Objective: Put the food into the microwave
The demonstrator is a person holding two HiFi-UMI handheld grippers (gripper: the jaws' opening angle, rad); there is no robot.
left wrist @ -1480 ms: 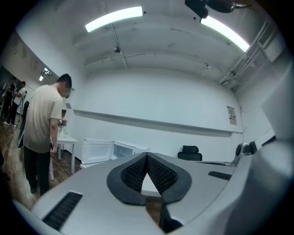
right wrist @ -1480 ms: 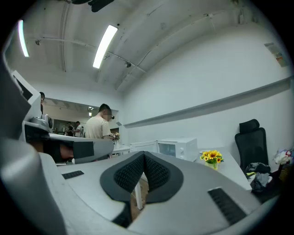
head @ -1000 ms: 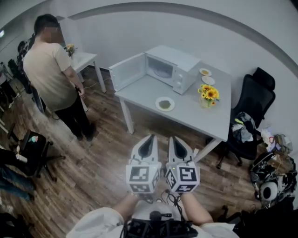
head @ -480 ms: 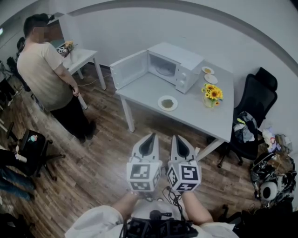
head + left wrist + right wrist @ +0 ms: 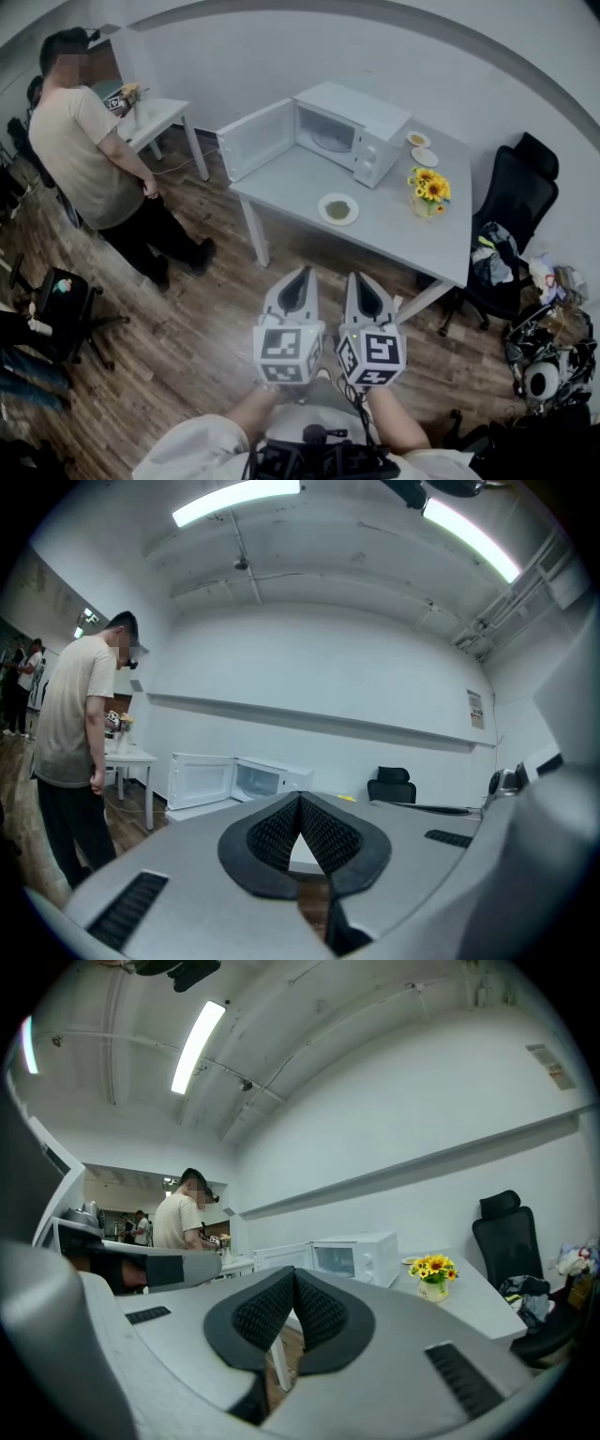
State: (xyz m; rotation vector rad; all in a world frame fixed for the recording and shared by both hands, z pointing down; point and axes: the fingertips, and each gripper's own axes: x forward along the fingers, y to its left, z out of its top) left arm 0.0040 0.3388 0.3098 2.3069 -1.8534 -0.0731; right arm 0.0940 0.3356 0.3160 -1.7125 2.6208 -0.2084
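1. The left gripper point(image 5: 303, 274) and right gripper point(image 5: 355, 277) are held side by side close to the holder's body, above the wood floor point(image 5: 187, 347). Each has its jaws closed tip to tip, with nothing between them.
2. The plate of food point(image 5: 337, 208) lies on the white table point(image 5: 412, 239), ahead of both grippers and well apart from them.
3. The microwave point(image 5: 361, 127) stands behind the plate, its door point(image 5: 257, 141) open to the left.
4. A vase of sunflowers point(image 5: 424, 190) stands to the right of the plate, and 1 person point(image 5: 80, 150) stands at the far left.
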